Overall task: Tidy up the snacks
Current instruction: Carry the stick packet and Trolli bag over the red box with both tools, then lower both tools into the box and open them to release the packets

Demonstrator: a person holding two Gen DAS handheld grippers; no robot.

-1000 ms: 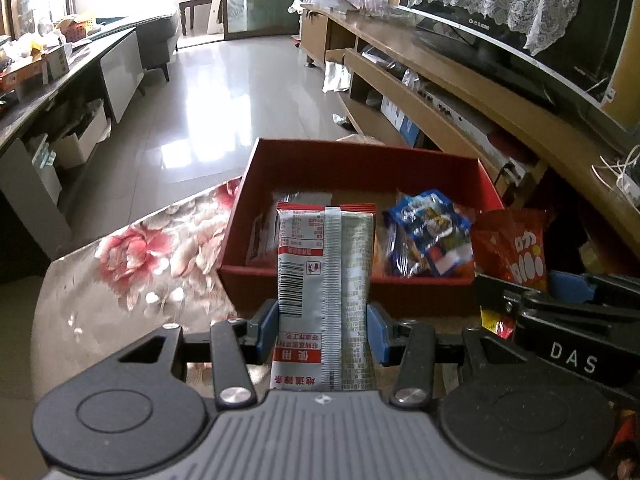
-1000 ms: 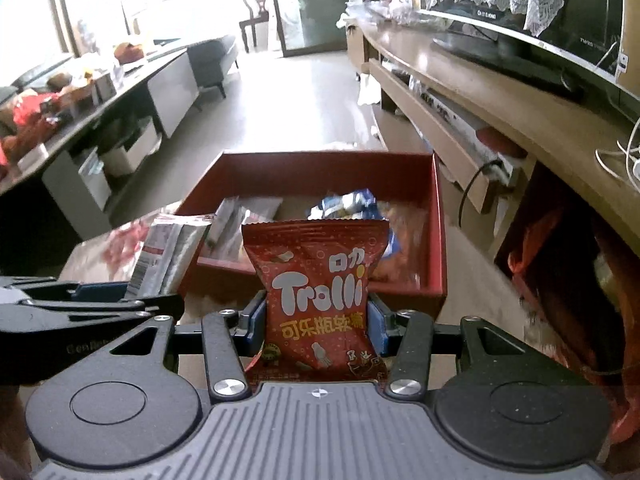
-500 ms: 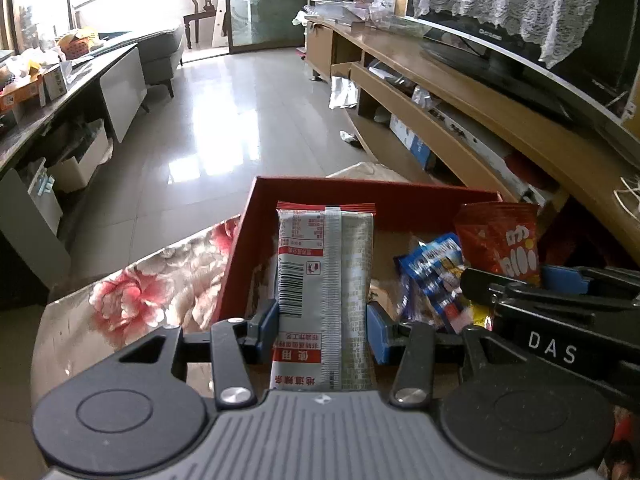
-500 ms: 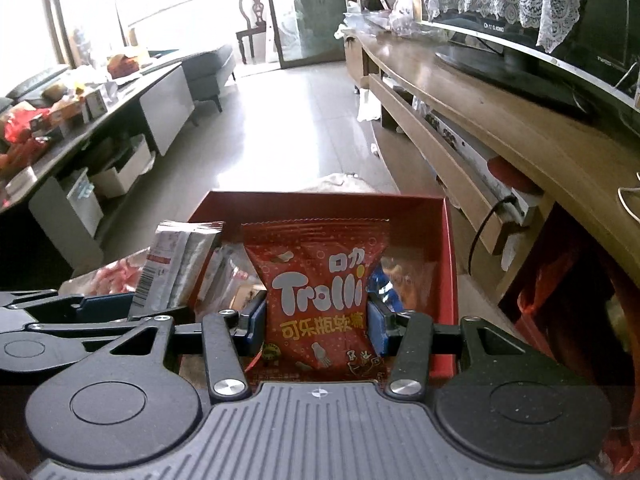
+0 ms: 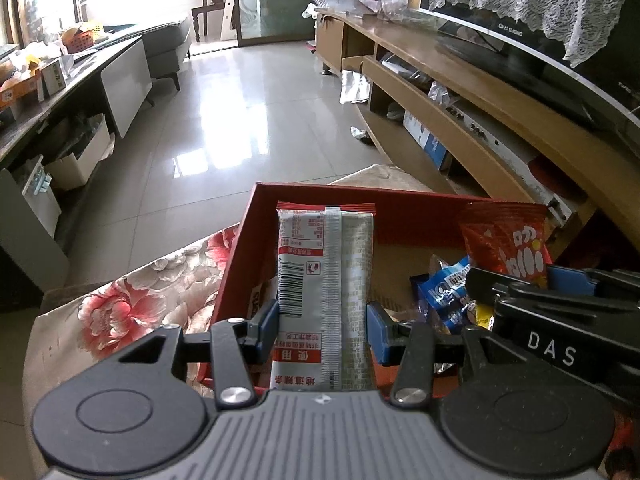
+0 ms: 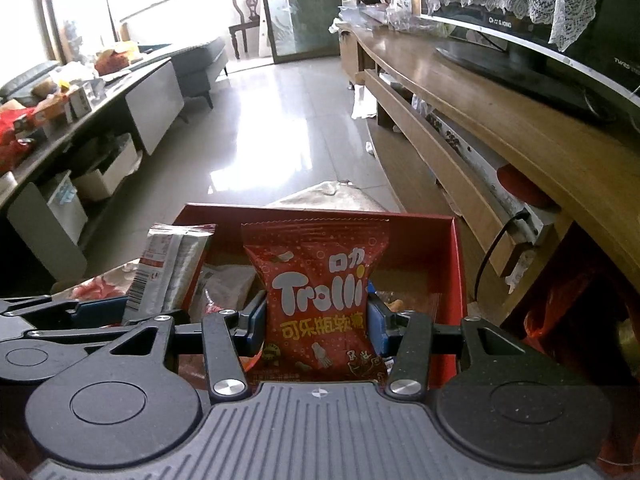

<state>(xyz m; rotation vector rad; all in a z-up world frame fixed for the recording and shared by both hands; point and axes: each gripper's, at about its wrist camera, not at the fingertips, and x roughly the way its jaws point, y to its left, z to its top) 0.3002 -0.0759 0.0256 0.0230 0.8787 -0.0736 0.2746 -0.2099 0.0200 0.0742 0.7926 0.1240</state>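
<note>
My left gripper (image 5: 322, 330) is shut on a tall silver snack packet (image 5: 324, 292) with a barcode and red print, held upright over the near left part of the red box (image 5: 360, 204). My right gripper (image 6: 316, 322) is shut on a red Trolli gummy bag (image 6: 318, 296), held over the same red box (image 6: 456, 264). In the left wrist view the Trolli bag (image 5: 508, 240) and the right gripper's body show at the right. In the right wrist view the silver packet (image 6: 168, 272) shows at the left. A blue snack bag (image 5: 444, 292) lies inside the box.
The box rests on a flower-patterned cloth (image 5: 132, 304) covering a low table. A long wooden TV bench (image 6: 500, 128) with a television runs along the right. Shiny tiled floor (image 5: 240, 120) lies beyond, with a cluttered grey cabinet (image 5: 124, 76) at the left.
Both grippers have moved forward over the red box with their packets still gripped. The box's near wall has slid under the grippers and its far wall has come closer.
</note>
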